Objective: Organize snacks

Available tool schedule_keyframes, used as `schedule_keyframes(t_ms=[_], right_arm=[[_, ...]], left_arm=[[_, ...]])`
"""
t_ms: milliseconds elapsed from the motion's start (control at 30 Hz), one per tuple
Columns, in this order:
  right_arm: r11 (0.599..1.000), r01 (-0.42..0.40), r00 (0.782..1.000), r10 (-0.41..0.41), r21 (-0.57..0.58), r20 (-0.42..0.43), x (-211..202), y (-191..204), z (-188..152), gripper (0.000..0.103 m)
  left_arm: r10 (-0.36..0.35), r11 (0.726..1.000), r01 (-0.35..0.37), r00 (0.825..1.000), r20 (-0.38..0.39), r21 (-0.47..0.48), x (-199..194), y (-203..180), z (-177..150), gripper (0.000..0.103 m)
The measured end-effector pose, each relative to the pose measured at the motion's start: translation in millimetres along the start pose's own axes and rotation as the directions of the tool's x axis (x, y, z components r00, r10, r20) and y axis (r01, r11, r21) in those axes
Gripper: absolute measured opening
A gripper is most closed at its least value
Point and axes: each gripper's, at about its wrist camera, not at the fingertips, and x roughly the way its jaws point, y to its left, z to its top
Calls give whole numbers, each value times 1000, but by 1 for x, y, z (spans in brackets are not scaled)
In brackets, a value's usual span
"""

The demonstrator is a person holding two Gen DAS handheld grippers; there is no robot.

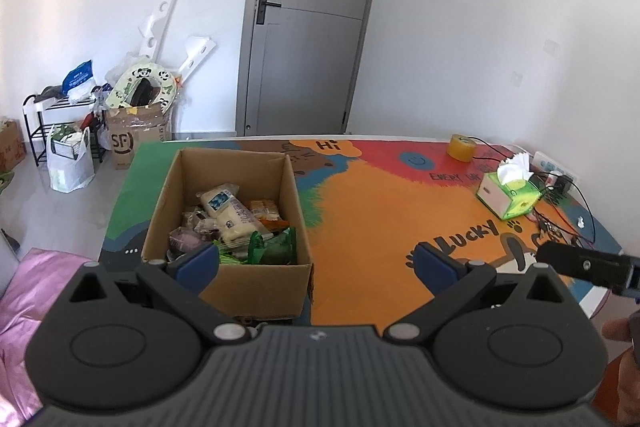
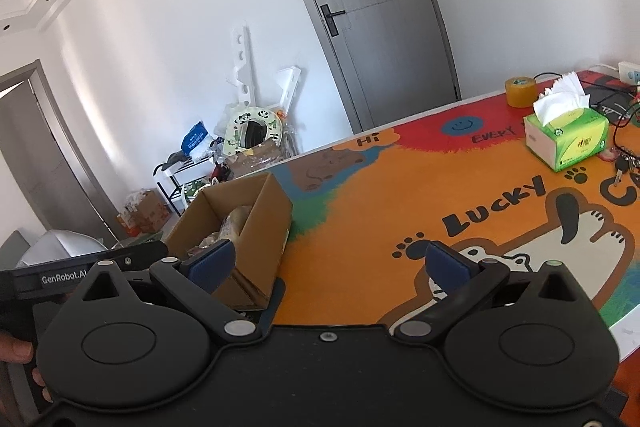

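Both grippers, left gripper and right gripper, are held wide open, empty. Snacks lie piled in the cardboard box on the mat; light, soft, crinkly packets, best pinched at sealed edges. "LUCKY" and "Hi" are read on the mat.

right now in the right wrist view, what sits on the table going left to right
cardboard box → roll of yellow tape → green tissue box → keys
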Motion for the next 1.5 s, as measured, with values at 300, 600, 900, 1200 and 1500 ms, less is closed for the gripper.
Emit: schedule_keyframes(t_ms=[300, 600, 900, 1200, 1500], right_arm=[[1000, -25, 999, 25, -16, -23, -2, 7, -1, 103], [999, -23, 999, 22, -33, -29, -5, 12, -1, 103], [999, -30, 999, 29, -39, -36, -3, 13, -3, 103], [998, -27, 998, 24, -56, -50, -1, 18, -5, 103], [998, -29, 998, 26, -63, -58, 1, 20, -5, 103]], left_arm=[[-5, 1000, 5, 1000, -18, 28, -5, -4, -3, 103], [0, 999, 2, 999, -33, 49, -6, -4, -6, 103], [16, 998, -15, 999, -31, 57, -9, -2, -7, 103], [40, 998, -39, 999, -21, 41, -12, 11, -5, 103], [46, 998, -46, 999, -19, 30, -14, 17, -5, 103]])
